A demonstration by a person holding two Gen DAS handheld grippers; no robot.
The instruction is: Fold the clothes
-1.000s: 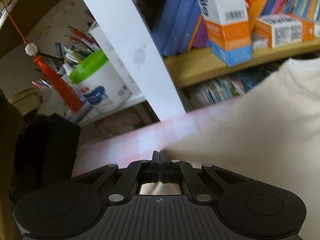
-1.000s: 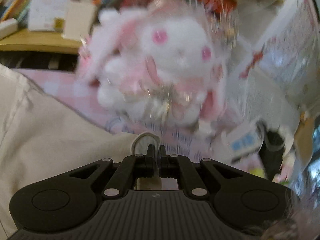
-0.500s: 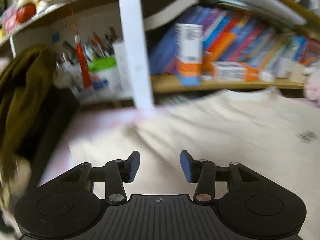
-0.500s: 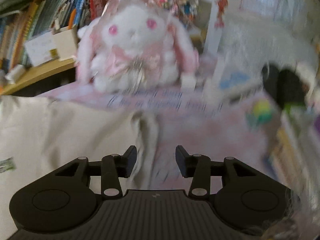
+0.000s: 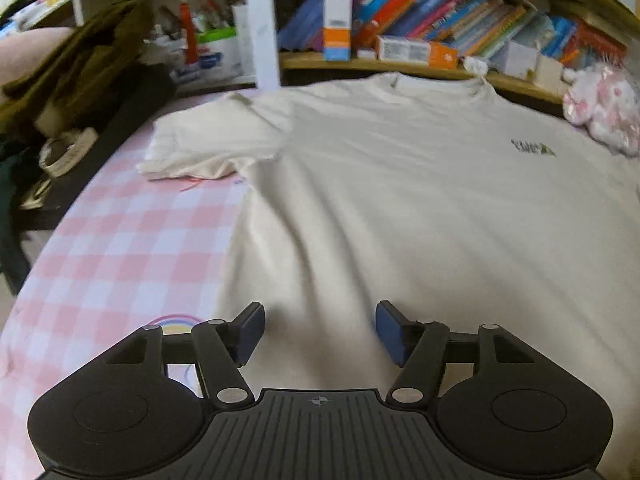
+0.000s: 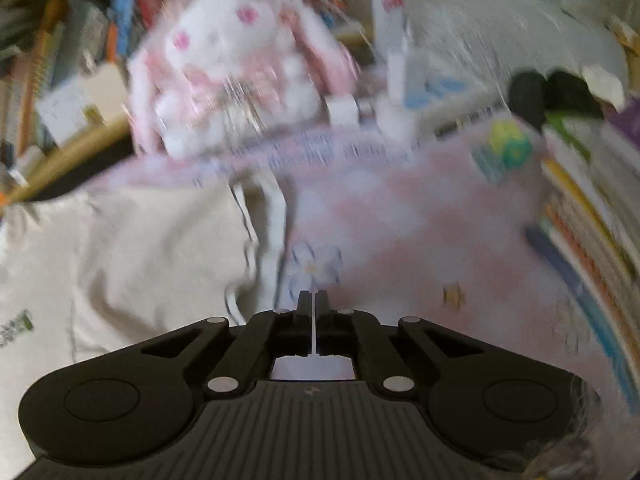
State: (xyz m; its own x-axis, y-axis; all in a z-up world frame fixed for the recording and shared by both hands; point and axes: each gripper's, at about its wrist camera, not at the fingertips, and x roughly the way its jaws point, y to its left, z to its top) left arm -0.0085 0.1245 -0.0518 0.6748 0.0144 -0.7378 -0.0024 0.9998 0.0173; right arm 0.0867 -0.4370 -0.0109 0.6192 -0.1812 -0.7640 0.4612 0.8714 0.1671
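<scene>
A cream T-shirt [image 5: 400, 200] lies flat, front up, on a pink checked cloth [image 5: 132, 248], its collar [image 5: 432, 82] toward the shelf and a small dark logo [image 5: 532, 148] on the chest. One short sleeve [image 5: 208, 140] is spread out to the left. My left gripper [image 5: 320, 332] hangs over the shirt's lower part; its jaws are opening and nothing is pinched between the blue pads [image 5: 252, 330]. In the blurred right wrist view, my right gripper [image 6: 312, 300] is shut and empty over the pink cloth, just right of the shirt's [image 6: 140, 248] other sleeve [image 6: 264, 232].
A white and pink plush rabbit [image 6: 240, 72] sits at the far right corner of the cloth. A bookshelf [image 5: 440, 12] with a white post [image 5: 260, 20] runs along the back. An olive garment [image 5: 80, 60] drapes dark furniture at left. Stacked books [image 6: 592, 220] line the right edge.
Both grippers were shut at the shirt's edges, then opened and drew back from the shelf. The left now stands wider over the shirt. The right has shut again with nothing in it.
</scene>
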